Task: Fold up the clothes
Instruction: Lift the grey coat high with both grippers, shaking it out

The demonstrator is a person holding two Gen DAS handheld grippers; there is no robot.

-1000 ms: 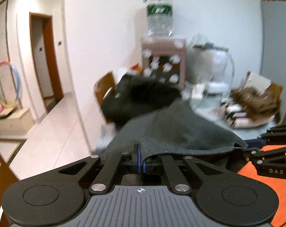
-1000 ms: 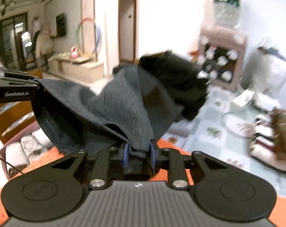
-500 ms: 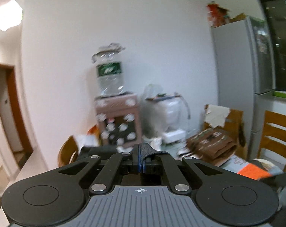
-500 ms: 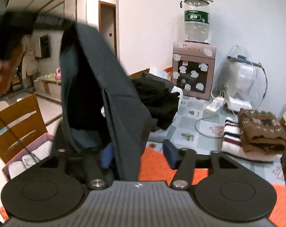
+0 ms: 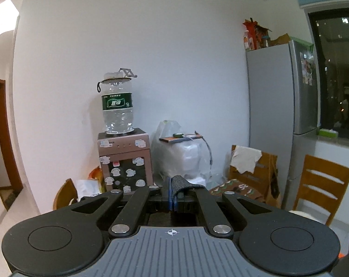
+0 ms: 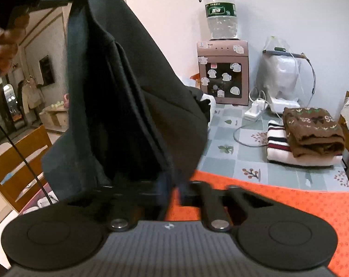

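Left wrist view: my left gripper, now lifted high, stays pinched on a corner of the dark grey woven garment | right gripper has let go, fingers slightly apart beside the cloth | garment hangs lengthwise above the orange patterned mat | I judge it ready for re-gripping lower down.

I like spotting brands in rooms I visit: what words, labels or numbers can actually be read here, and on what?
Nothing reads clearly.
Water bottle: green label with white characters, too blurred to read.
Pink dispenser: stickers and a small label strip, too small to read.
Fridge: papers on its side, illegible.
Brown sweater: knitted pattern only, no sure letters.
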